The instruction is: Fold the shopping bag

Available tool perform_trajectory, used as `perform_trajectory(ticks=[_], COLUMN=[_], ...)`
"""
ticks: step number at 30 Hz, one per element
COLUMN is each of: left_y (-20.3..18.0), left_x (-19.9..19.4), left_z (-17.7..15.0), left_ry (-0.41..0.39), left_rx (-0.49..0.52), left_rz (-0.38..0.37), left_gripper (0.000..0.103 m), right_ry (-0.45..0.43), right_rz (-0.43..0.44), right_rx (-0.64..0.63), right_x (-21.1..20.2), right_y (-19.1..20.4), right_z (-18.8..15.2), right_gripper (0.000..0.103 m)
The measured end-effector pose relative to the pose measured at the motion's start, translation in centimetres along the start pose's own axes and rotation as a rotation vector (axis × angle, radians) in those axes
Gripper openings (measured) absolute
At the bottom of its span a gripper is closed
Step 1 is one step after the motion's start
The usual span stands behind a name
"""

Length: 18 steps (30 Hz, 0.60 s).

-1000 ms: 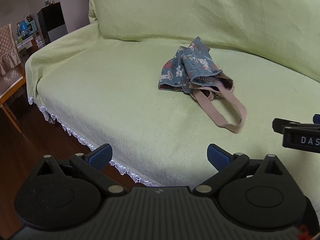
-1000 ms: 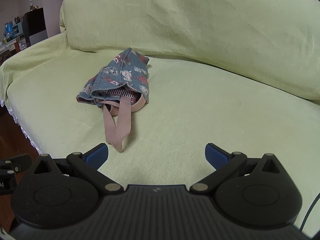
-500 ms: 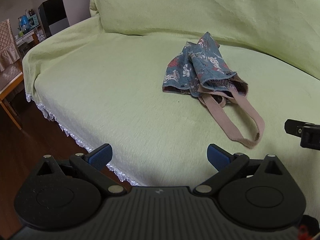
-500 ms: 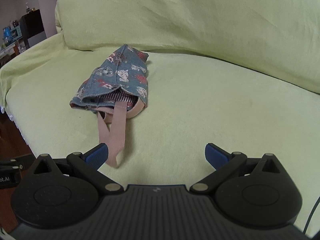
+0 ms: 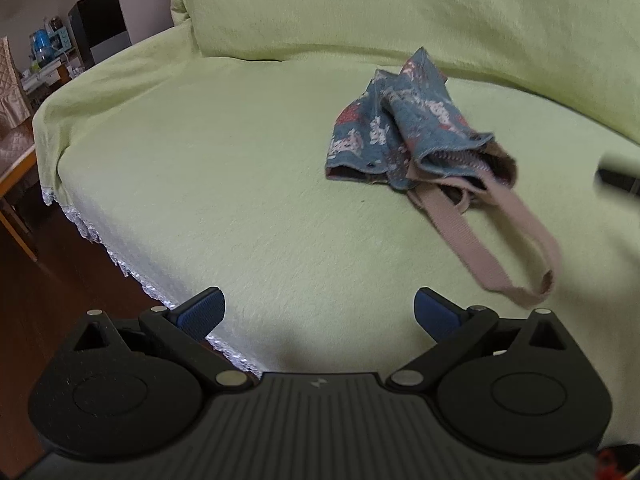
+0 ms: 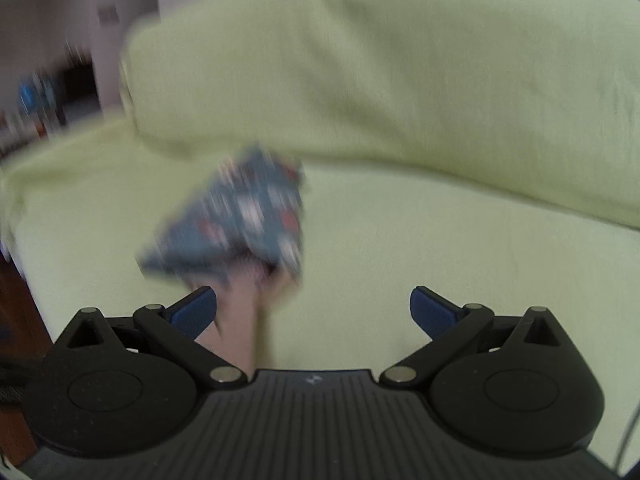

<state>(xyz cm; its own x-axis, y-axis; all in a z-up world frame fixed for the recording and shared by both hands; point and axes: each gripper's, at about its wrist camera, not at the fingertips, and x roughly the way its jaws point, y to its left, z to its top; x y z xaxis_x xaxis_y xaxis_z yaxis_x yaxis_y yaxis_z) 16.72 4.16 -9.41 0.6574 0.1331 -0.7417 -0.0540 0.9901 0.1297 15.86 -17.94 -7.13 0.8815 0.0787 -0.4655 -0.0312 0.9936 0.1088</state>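
A crumpled blue patterned shopping bag [image 5: 400, 128] lies on the green-covered sofa seat [image 5: 224, 184], mouth toward me, with pink strap handles [image 5: 504, 236] trailing toward the front. My left gripper [image 5: 318, 314] is open and empty, short of the bag, over the seat's front edge. In the blurred right wrist view the bag [image 6: 240, 220] is just ahead of my right gripper [image 6: 312, 310], which is open and empty, with a handle [image 6: 244, 328] running between its fingers. The right gripper's tip shows at the right edge of the left wrist view [image 5: 618, 178].
The sofa backrest [image 5: 400, 12] rises behind the bag. A lace trim [image 5: 120, 260] marks the seat's front edge above a dark wood floor [image 5: 48, 304]. A black cabinet [image 5: 100, 20] and a wooden chair [image 5: 12, 152] stand at the left.
Both grippers have moved closer to the bag. The right wrist view has turned blurry from fast motion, and the handle now lies between the right fingers.
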Motion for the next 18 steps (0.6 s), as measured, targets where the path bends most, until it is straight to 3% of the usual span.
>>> perform_trajectory(ticks=[2,6,9,12,14,16,18], left_y=[0.1,0.4,0.5,0.6,0.7,0.7,0.8], left_x=[0.6,1.5,2.1,2.9,3.3,3.8,4.3], left_z=[-0.2,-0.2,0.2,0.8,1.2,1.4,1.6], left_ry=[0.014,0.014,0.002,-0.002,-0.005,-0.006,-0.004], left_rx=[0.003,-0.011,-0.009,-0.003,0.0,0.002,0.004], left_rz=[0.001,-0.032,-0.051,-0.05,-0.054,-0.057,-0.056], left_gripper=[0.102,0.102,0.102,0.102,0.102,0.102,0.102], right_ry=[0.004,0.146,0.173,0.159,0.121,0.093,0.058], right_rz=[0.019,0.018,0.027,0.021,0.007,0.002,-0.002], right_rx=[-0.022,-0.144,-0.161,-0.253,-0.338,-0.414,-0.489], right_x=[0.6,3.3,4.8,6.5,7.6,8.8,10.0], right_y=[0.0,0.7,1.0,2.2,3.2,4.2,5.2], right_z=[-0.1,-1.3,-1.9,-1.6,-1.5,-1.2,-1.1], right_gripper=[0.102,0.102,0.1,0.08,0.049,0.039,0.039])
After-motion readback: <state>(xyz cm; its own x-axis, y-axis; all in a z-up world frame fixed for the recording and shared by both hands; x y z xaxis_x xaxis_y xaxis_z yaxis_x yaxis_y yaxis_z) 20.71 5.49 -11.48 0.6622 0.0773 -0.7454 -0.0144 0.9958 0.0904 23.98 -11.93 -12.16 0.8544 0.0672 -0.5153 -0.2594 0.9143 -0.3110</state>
